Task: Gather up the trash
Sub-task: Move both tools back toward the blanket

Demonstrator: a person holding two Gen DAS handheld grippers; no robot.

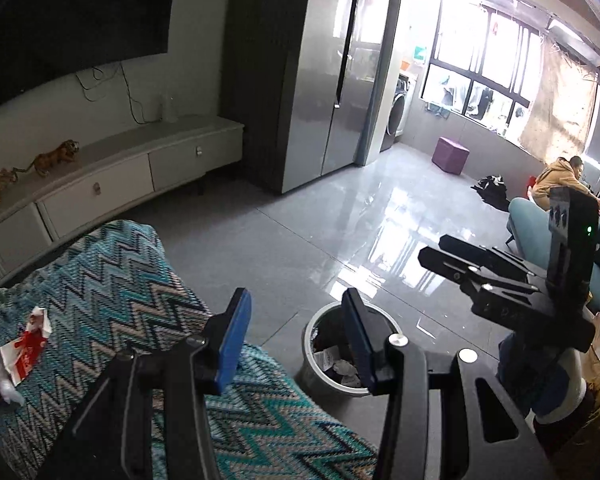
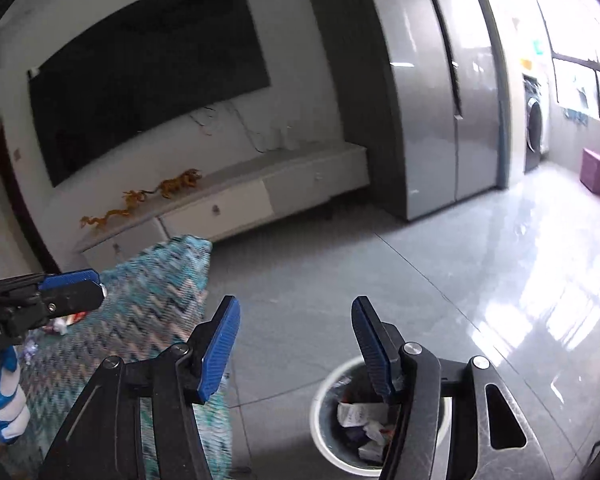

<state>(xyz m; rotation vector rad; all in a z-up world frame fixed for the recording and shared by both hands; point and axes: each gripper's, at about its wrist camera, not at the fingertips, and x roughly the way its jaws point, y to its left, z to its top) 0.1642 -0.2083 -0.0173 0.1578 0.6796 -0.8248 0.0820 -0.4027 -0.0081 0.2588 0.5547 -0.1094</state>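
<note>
A red and white crumpled wrapper (image 1: 26,346) lies on the zigzag-patterned cloth (image 1: 112,280) at the left, with more scraps beside it. A round white trash bin (image 1: 320,364) stands on the floor and holds crumpled paper (image 2: 360,420). My left gripper (image 1: 296,336) is open and empty, over the cloth's edge and the bin. My right gripper (image 2: 296,344) is open and empty above the bin (image 2: 328,440). It also shows in the left wrist view (image 1: 484,272) at the right. The left gripper shows in the right wrist view (image 2: 72,292) over the scraps (image 2: 60,324).
A white TV cabinet (image 1: 112,176) with animal figurines (image 1: 56,158) runs along the wall under a dark screen. A tall grey cabinet (image 1: 324,80) stands beyond it. A purple stool (image 1: 450,154), a washer and a seated person (image 1: 560,180) are at the back right.
</note>
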